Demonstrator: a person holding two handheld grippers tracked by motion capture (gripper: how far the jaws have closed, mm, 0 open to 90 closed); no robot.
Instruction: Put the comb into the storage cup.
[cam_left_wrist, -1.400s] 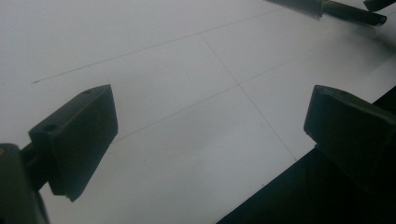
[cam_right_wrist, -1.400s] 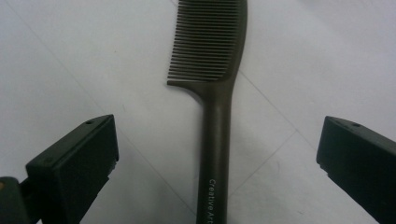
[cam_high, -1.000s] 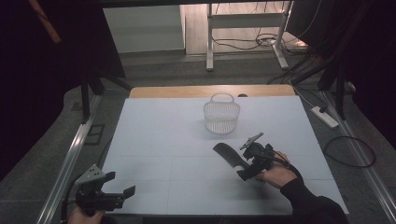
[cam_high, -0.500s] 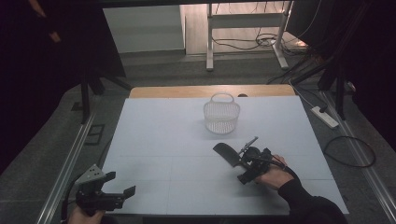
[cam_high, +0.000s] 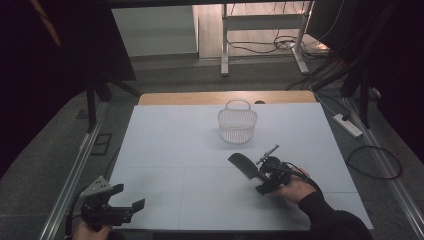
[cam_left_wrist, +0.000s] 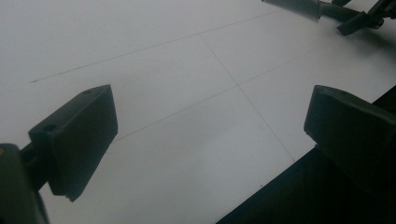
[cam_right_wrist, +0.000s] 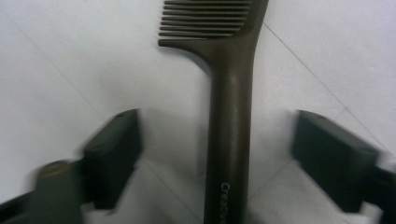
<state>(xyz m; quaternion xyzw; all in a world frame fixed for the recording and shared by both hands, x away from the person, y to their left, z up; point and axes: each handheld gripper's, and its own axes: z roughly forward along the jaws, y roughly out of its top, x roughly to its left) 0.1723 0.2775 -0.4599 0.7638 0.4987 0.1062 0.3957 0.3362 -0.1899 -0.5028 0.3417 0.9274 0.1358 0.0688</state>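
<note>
Faintly, "Creative" lettering on comb handle (cam_right_wrist: 231, 140)

Dark brown comb (cam_right_wrist: 231, 116), white mesh basket (cam_high: 237, 125), pale grey-white table (cam_high: 170, 145), black tools.

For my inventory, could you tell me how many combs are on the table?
1: a dark comb lies right of centre, its handle between the right gripper's open jaws.
</note>
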